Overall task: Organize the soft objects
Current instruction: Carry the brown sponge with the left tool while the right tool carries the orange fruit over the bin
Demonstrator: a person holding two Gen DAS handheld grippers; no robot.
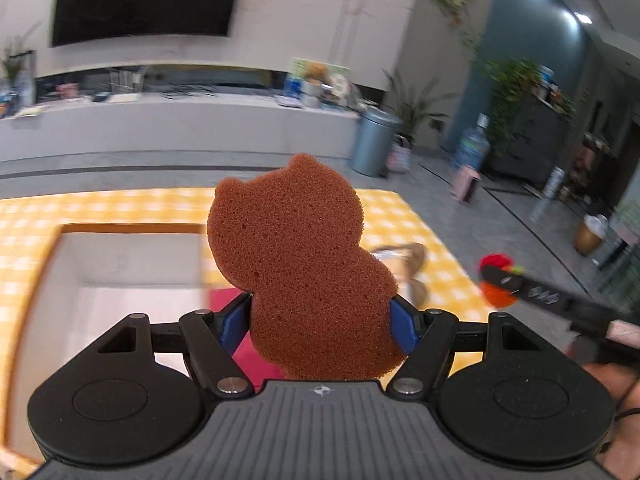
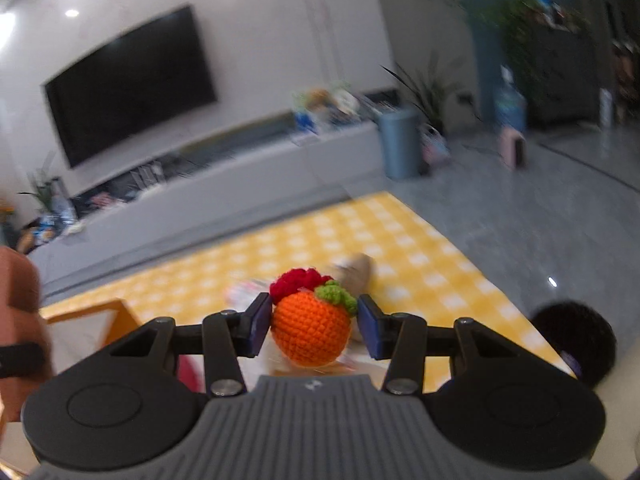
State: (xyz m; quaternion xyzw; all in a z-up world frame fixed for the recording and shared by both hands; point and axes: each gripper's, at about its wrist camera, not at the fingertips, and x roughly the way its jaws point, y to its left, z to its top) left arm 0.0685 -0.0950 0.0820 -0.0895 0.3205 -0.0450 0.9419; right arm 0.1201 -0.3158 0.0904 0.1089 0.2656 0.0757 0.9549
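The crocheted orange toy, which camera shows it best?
The right wrist view: the crocheted orange toy sits sharp and central between the right tongs. The left wrist view shows it only small, blurred and half hidden at the right edge.

No text, label or number is legible in either view.

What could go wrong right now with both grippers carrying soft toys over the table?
The right gripper seems to touch the crocheted orange with its left pad only; a gap shows on the other side, so the round ball might roll out. The left gripper pinches just the lower part of the brown sponge, which could bend or twist loose. The grippers are close together and could bump near the white bin.
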